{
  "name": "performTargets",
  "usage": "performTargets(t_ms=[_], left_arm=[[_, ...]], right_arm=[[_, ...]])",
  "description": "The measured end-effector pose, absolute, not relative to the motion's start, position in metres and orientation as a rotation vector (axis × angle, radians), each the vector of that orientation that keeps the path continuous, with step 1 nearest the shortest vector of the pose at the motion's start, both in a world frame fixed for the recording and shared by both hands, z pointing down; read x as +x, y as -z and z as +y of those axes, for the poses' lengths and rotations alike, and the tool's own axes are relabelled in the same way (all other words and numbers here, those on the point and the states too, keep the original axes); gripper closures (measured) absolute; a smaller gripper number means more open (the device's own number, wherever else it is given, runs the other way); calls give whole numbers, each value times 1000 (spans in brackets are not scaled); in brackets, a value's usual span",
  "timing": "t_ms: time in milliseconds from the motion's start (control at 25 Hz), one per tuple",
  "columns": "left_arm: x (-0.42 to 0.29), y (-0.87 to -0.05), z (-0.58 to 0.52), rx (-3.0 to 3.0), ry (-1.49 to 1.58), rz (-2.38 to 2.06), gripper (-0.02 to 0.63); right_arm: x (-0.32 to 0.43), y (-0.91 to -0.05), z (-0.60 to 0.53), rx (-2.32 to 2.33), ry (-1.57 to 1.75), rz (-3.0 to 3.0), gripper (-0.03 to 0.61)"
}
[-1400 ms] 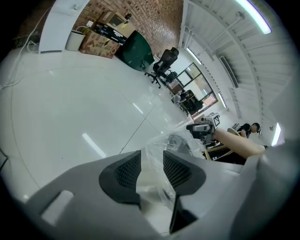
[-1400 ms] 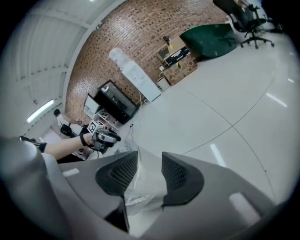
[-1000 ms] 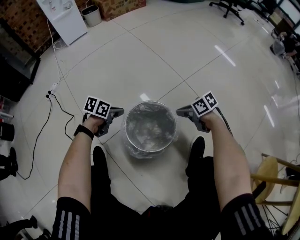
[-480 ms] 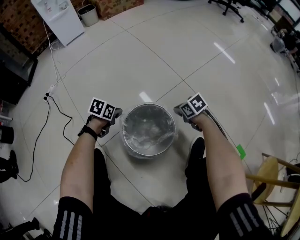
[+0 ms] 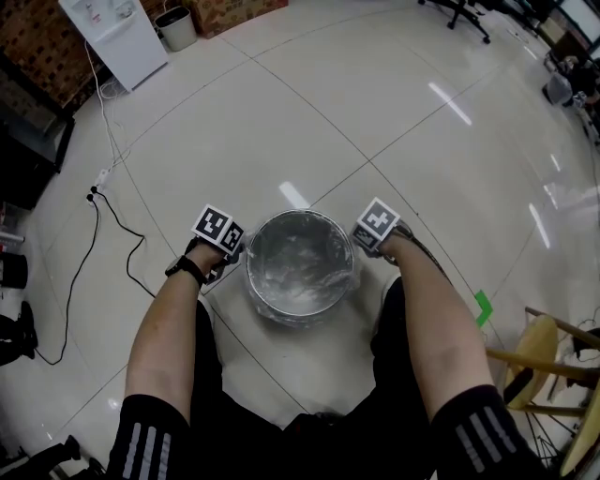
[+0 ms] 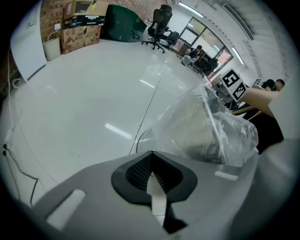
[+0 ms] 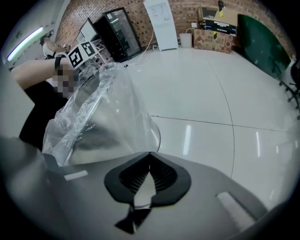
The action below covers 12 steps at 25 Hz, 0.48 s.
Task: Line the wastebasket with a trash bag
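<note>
On a glossy white tiled floor [image 5: 281,122], in a large room, a round wastebasket [image 5: 298,215] stands between the person's feet. A clear trash bag [image 5: 300,267] lines it, its edge folded over the rim and crumpled down the outside wall.

A white cabinet [image 5: 108,33], a small bin [image 5: 176,26] and cardboard boxes [image 5: 239,9] stand along the far edge, against a brick wall [image 7: 187,9]. A black cable [image 5: 103,202] trails across the tiles on the left. Office chairs [image 5: 459,14] sit far off at the top right, a wooden stool [image 5: 548,361] stands near the person's right side, and a green mark [image 5: 482,306] lies on the floor close to it.

Both bare forearms reach straight down, one on each side of the basket. A black watch [image 5: 187,270] circles the left wrist. The left gripper [image 5: 234,248] sits just beside the basket's left rim, and the right gripper [image 5: 361,239] just beside its right rim, each pointing inward. Each gripper's jaw tips are pressed together, and no plastic can be made out between them; the bag bulges just beyond them.
</note>
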<state>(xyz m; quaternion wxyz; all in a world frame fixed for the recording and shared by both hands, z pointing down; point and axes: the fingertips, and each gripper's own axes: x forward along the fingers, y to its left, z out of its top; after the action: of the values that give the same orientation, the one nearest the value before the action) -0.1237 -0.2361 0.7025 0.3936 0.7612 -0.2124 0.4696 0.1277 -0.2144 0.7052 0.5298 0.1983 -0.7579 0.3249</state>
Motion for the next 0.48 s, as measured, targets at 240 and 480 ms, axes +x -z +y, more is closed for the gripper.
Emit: performTargets(t_ms=[240,480], left_arm=[[-141,-688,-252,1946,-1152,-637,620],[-166,-659,-254,2015,-1128,-712,606]], right_arm=[[151,-686,-244,634,-738,-1847,483],[175,-650,-255,756,-693,-1891,465]])
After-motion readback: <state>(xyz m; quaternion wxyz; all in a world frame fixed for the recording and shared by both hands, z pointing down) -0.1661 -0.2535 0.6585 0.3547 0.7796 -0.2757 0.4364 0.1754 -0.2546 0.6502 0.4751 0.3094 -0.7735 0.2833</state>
